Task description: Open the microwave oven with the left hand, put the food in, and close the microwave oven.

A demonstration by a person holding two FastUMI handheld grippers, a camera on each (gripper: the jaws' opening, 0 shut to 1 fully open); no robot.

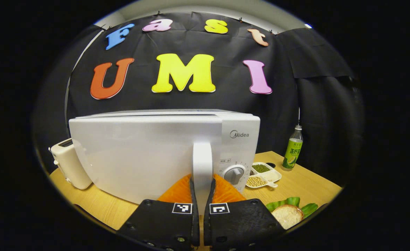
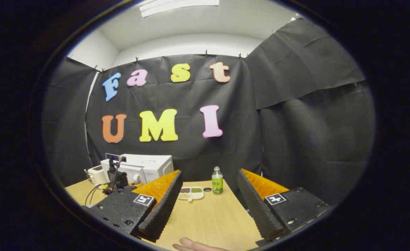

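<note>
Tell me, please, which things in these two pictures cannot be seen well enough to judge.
- Microwave inside: hidden in the left gripper view by its door, which looks closed.
- Food on green leaves: cut off by the lower edge, so its plate is unclear.
- Tray contents: too small in the right gripper view.
- Hand: cut off by the bottom edge.
- Toaster: partly hidden behind the microwave.

Bread (image 1: 288,215) on green leaves (image 1: 293,202), cut off at left gripper view's edge
</note>
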